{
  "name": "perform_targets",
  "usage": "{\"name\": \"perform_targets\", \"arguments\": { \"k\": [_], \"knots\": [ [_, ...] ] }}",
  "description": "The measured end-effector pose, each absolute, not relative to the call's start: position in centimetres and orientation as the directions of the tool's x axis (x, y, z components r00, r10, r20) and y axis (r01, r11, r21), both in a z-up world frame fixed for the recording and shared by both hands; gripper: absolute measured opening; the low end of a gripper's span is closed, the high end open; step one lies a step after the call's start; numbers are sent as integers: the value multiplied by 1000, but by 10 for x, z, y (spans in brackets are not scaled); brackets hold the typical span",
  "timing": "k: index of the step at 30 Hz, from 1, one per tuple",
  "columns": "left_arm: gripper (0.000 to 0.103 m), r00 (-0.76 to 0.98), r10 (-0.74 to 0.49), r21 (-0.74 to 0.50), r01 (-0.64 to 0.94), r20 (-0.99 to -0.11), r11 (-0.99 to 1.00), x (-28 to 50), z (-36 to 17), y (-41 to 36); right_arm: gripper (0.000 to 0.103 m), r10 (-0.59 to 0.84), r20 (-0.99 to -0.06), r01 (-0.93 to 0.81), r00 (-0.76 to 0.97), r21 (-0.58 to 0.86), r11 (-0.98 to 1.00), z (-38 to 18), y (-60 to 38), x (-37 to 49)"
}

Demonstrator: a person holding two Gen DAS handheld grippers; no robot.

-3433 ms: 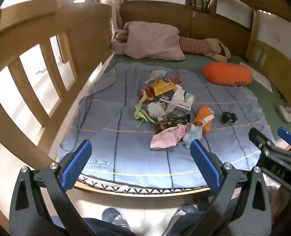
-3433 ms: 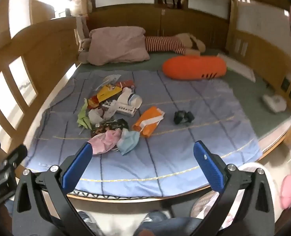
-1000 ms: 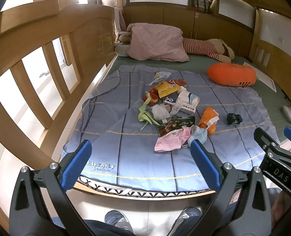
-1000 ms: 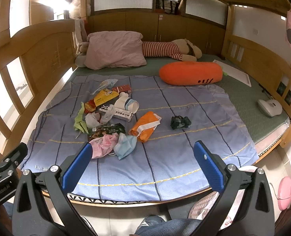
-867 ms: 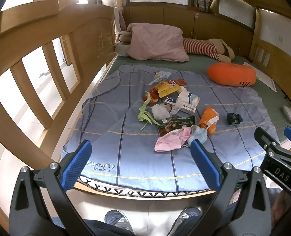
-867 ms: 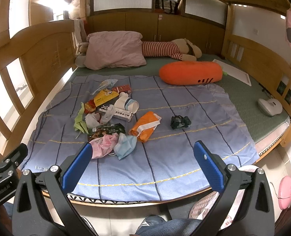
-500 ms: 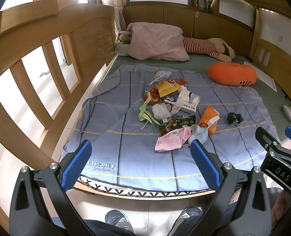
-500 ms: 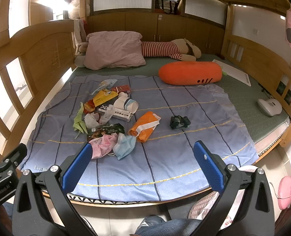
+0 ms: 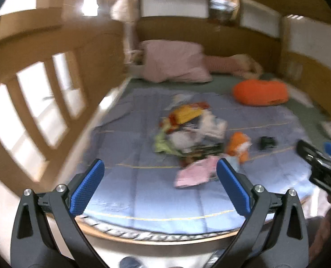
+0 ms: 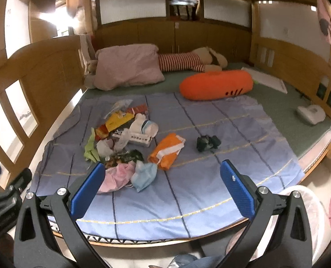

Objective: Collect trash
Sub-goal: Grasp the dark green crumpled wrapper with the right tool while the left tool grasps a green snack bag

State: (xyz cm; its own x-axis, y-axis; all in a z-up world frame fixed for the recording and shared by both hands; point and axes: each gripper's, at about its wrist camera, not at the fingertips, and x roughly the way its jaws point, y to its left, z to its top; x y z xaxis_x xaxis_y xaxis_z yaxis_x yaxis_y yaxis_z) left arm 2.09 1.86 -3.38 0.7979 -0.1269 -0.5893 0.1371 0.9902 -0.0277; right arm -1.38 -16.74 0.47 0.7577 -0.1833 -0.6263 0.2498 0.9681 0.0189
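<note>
A heap of trash [image 10: 125, 138] lies on the blue blanket [image 10: 210, 192]: wrappers, crumpled tissue, a pink mask [image 10: 118, 176], a light blue mask [image 10: 144, 176], an orange packet [image 10: 167, 147] and a dark crumpled piece [image 10: 207, 143] off to the right. The left wrist view shows the same heap [image 9: 194, 136], blurred. My left gripper [image 9: 159, 186] is open and holds nothing, short of the bed's near edge. My right gripper [image 10: 162, 188] is open too and empty, also at the near edge.
A pink pillow [image 10: 127, 67], a striped plush toy [image 10: 187, 61] and an orange carrot cushion [image 10: 216, 84] lie at the far end. Wooden rails [image 10: 26, 76] enclose the bed. A white device [image 10: 311, 114] rests on the green mattress. A white basket [image 10: 304, 203] stands by the floor at right.
Both grippers have moved closer toward the bed and the heap looks larger. The left wrist view is now motion-blurred. Both grippers stay open.
</note>
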Motion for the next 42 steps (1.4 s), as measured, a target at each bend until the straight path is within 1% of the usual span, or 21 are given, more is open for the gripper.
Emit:
{"name": "perform_targets", "arguments": {
  "k": [2,3,5,7,9,10,14,17,20,24,27,31,33,35,36,37,38,39,40,41,42],
  "knots": [
    [100,809,-184,-99,154,-558,983,18,-41,26,100,-182,-599,244,779,23,969,-1,-169,-14],
    [100,812,-160,-93,130,-561,987,20,-46,28,100,-202,-596,262,777,14,965,-6,-172,-12],
    [100,793,-108,-52,96,-600,994,28,-62,27,100,-212,-611,278,763,14,961,-13,-175,-10],
    [100,749,-95,-46,87,-656,995,36,-80,28,100,-228,-586,295,778,20,955,-23,-179,-12],
    [100,677,-155,-110,109,-719,988,40,-92,28,100,-233,-575,316,784,46,948,-36,-186,-11],
    [100,669,-187,-133,131,-720,982,39,-93,27,100,-218,-578,312,786,66,948,-38,-188,-10],
    [100,727,-116,-11,148,-677,989,36,-103,12,101,-169,-562,293,809,139,946,-42,-198,-6],
    [100,694,-173,-89,156,-699,984,49,-114,14,100,-143,-609,302,780,166,939,-51,-208,9],
    [100,624,-230,-147,183,-747,972,70,-122,9,100,-172,-613,336,771,162,928,-51,-218,21],
    [100,538,-209,-87,243,-817,966,101,-124,-15,100,-132,-655,336,744,195,921,-37,-230,53],
    [100,523,-182,-8,317,-832,948,123,-121,-40,100,-101,-659,306,745,204,930,-20,-235,84],
    [100,539,-190,-10,318,-821,948,171,-120,-53,100,-210,-675,380,707,113,918,-12,-261,133],
    [100,534,-201,-6,345,-821,939,191,-125,-61,100,-277,-673,456,686,101,884,-28,-282,143],
    [99,523,-225,-14,377,-822,926,207,-133,-68,100,-305,-702,507,643,92,857,-64,-303,151],
    [96,521,-232,-9,395,-821,919,214,-139,-73,99,-312,-742,534,593,72,842,-89,-317,157],
    [95,521,-228,1,402,-822,916,219,-143,-76,94,-291,-780,545,554,75,835,-103,-329,164],
    [89,524,-217,17,406,-824,914,226,-150,-81,91,-253,-815,557,521,99,825,-116,-342,169],
    [78,516,-214,18,408,-829,913,232,-157,-84,91,-238,-827,572,510,119,812,-123,-350,172],
    [71,493,-224,1,414,-841,910,237,-163,-86,91,-242,-830,599,503,133,790,-130,-360,174],
    [59,462,-244,-26,429,-852,903,241,-169,-89,91,-255,-832,615,493,126,779,-135,-365,177],
    [58,450,-254,-34,442,-856,897,243,-172,-93,91,-257,-838,617,481,115,778,-142,-368,182]
  ]
}}
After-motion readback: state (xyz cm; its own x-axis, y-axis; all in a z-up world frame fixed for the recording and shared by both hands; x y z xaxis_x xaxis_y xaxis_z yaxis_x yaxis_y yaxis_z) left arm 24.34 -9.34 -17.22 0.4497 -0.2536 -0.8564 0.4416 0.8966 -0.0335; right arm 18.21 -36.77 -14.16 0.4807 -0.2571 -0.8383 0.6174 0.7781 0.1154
